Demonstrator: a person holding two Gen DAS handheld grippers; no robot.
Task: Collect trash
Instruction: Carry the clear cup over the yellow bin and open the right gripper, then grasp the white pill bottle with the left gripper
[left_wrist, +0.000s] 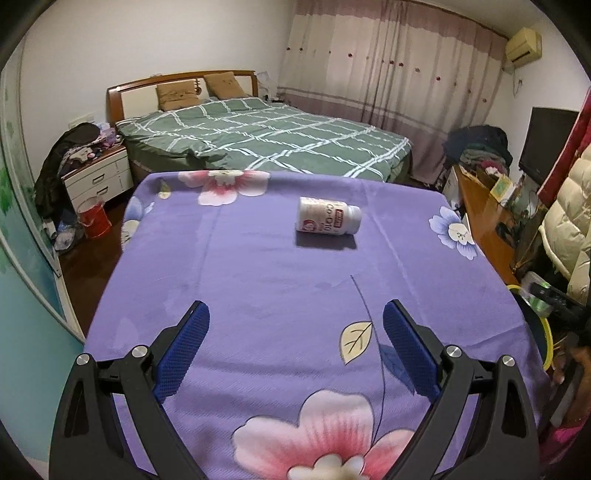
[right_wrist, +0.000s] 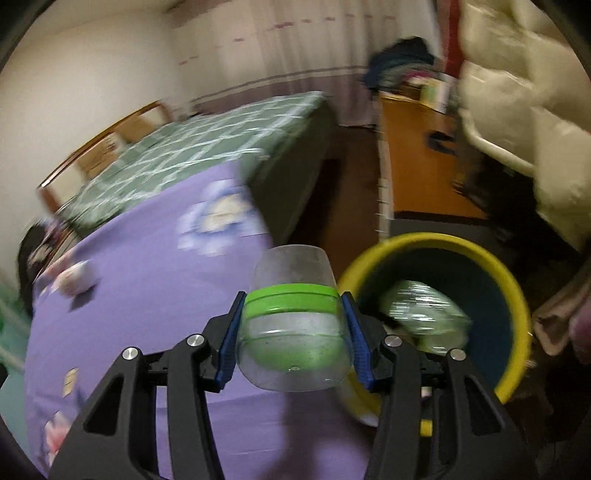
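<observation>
**A:** What have I got in my right hand-held gripper (right_wrist: 293, 328)?

**B:** A clear plastic bottle with a green label band (right_wrist: 293, 325). My blue pads clamp it from both sides at the band, and it lies crosswise between them, its rounded end pointing away from me.

**A:** And the bin?

**B:** A round waste bin with a yellow rim and dark blue inside (right_wrist: 513, 291) sits just right of that gripper, below the tabletop's edge. A crumpled clear-and-green plastic wrapper or bottle (right_wrist: 424, 314) already lies inside; the blur keeps me from telling which. The held bottle is beside the bin's mouth, over the tabletop's edge.

**A:** The left side?

**B:** My left hand-held gripper (left_wrist: 295, 332) stands wide open with nothing between its blue pads, above the purple flowered cloth that covers the tabletop (left_wrist: 258, 258).

**A:** Anything left on it?

**B:** One white pill bottle with a white cap and a pink-and-red label (left_wrist: 328, 220), lying on its side well ahead of the left gripper and slightly to its right, cap pointing right. From the right gripper it shows as a blurred pale shape far off to the left.
</observation>
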